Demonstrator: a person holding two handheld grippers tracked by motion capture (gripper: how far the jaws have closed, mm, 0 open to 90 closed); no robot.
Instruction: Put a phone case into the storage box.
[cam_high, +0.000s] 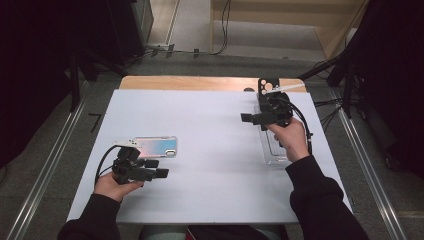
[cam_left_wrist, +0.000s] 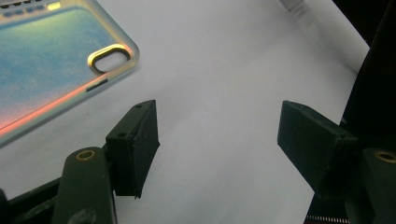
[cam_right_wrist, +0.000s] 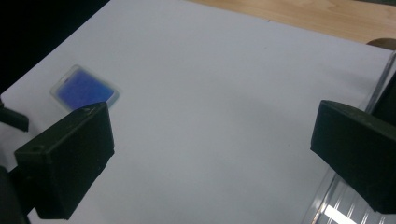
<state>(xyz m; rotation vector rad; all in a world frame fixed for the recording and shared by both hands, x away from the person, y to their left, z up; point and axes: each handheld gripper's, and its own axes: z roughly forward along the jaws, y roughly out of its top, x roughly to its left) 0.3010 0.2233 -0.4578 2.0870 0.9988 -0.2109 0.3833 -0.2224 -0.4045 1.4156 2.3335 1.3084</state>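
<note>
An iridescent phone case (cam_high: 156, 146) lies flat on the left part of the white sheet (cam_high: 210, 150), its camera cut-out toward the right. My left gripper (cam_high: 157, 169) sits just in front of it, jaws open and empty. In the left gripper view the case (cam_left_wrist: 46, 70) lies up and to the left of the open gripper (cam_left_wrist: 217, 121), apart from it. My right gripper (cam_high: 251, 119) hovers at the right above a clear plastic tray (cam_high: 272, 150), pointing left. Its jaws are wide open (cam_right_wrist: 215, 126) over bare sheet, and the case (cam_right_wrist: 84, 91) shows small and blue far off.
A black phone case with round holes (cam_high: 268, 85) and a white strip (cam_high: 286, 88) lie at the sheet's far right edge. A band of bare wooden table (cam_high: 190, 82) runs along the back. The clear tray's rim (cam_right_wrist: 336, 205) lies under the right jaw.
</note>
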